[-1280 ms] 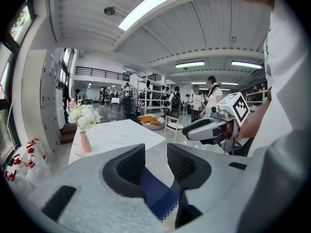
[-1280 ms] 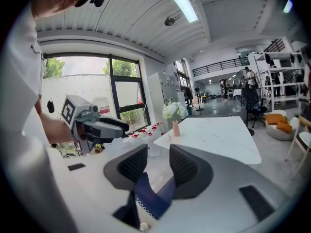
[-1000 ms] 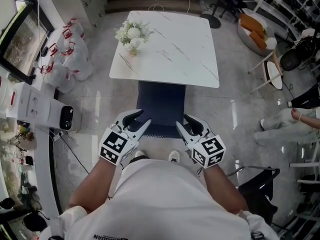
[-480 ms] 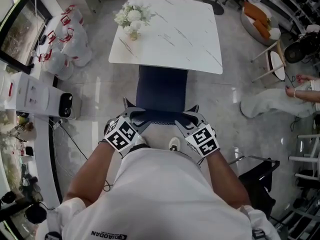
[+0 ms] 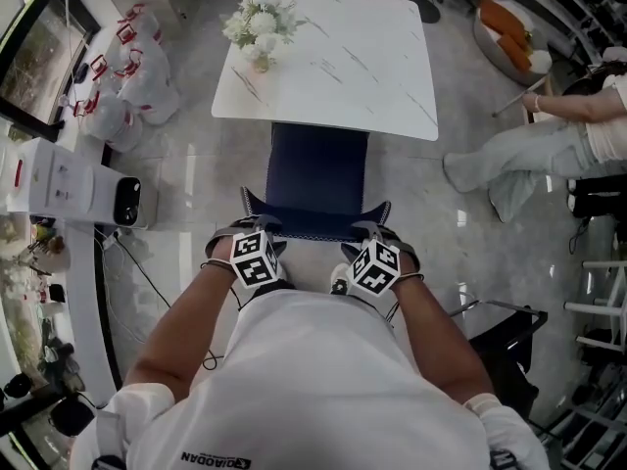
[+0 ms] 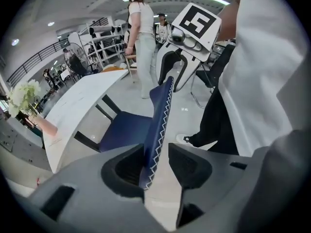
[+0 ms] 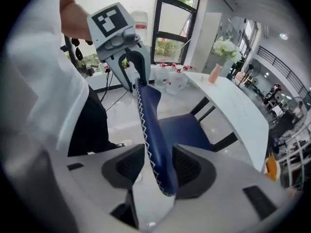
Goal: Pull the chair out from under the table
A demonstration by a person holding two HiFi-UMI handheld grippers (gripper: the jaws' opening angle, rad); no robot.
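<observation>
Navy chair [image 5: 318, 169]: seat half tucked under white marble table [image 5: 372, 76], backrest [image 5: 313, 231] toward the person. Left gripper [image 5: 257, 226] and right gripper [image 5: 376, 230] point steeply down, straddling the backrest's top corners, marker cubes facing up. Both sets of fingers [image 6: 190, 165] are wide and have just been opening. The backrest edge sits between them, unclamped.

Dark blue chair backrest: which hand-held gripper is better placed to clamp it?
Right hand-held gripper, marginally: the dark blue chair backrest fills more of its jaw gap. Left hand-held gripper straddles it too, looser. Both jaws just opened wider; neither clamps yet.
</observation>
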